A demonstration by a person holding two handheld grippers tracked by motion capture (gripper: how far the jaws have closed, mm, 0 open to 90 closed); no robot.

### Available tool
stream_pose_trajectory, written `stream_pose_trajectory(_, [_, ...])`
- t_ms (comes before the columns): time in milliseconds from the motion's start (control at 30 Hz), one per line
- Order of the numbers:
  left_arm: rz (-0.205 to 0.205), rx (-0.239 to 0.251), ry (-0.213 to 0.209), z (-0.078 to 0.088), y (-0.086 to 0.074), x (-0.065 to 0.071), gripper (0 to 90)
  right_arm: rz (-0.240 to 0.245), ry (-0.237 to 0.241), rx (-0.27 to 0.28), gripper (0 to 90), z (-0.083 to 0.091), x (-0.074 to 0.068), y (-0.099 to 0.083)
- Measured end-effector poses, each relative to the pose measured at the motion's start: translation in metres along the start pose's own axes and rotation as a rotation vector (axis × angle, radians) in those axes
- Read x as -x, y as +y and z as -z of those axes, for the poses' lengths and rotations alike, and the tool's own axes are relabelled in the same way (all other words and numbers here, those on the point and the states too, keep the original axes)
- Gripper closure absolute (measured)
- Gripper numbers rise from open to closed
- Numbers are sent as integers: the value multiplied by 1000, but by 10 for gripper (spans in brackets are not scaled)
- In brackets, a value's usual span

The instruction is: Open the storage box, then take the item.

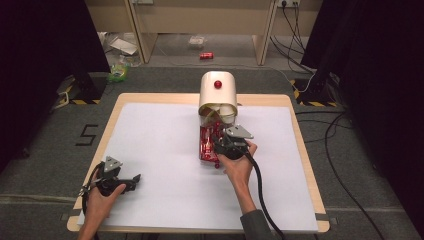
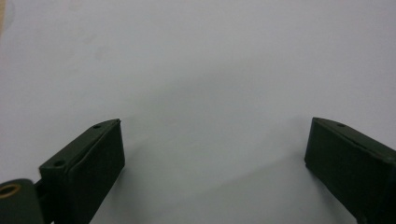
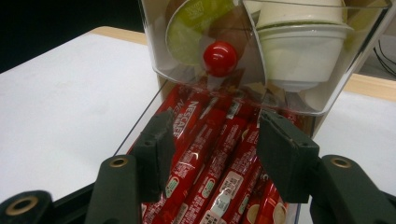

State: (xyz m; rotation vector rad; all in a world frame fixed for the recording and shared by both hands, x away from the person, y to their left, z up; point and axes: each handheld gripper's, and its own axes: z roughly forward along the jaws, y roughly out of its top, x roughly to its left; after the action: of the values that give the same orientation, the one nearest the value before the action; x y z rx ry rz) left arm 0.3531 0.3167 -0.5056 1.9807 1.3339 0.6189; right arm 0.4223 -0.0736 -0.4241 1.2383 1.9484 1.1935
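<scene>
A cream dispenser box (image 1: 218, 92) with a red knob (image 1: 218, 84) stands at the back middle of the table. Its clear lower drawer (image 1: 206, 145) is pulled out and holds several red Nescafe sachets (image 3: 210, 154). Above it a clear compartment with a red knob (image 3: 219, 58) holds a white cup (image 3: 299, 51) and a green-lidded capsule (image 3: 196, 28). My right gripper (image 1: 219, 141) (image 3: 217, 144) reaches into the drawer, its jaws apart over the sachets and not pressing on any. At the front left, my left gripper (image 1: 134, 180) (image 2: 215, 149) stands wide open over the bare sheet.
A white sheet (image 1: 165, 150) covers most of the wooden table (image 1: 305, 150). Cables (image 1: 340, 165) run over the floor at the right. On the floor behind the table lie a red can (image 1: 206, 55) and some litter.
</scene>
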Motion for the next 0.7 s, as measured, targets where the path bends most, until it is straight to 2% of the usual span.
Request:
stream_pose_trajectory(600, [0,0,0,0,0,0,42,39,12,-47,481,-13,-10,2])
stream_pose_trajectory(700, [-1,2,1,0,0,0,42,44,12,-69,484,-17,-12,-1])
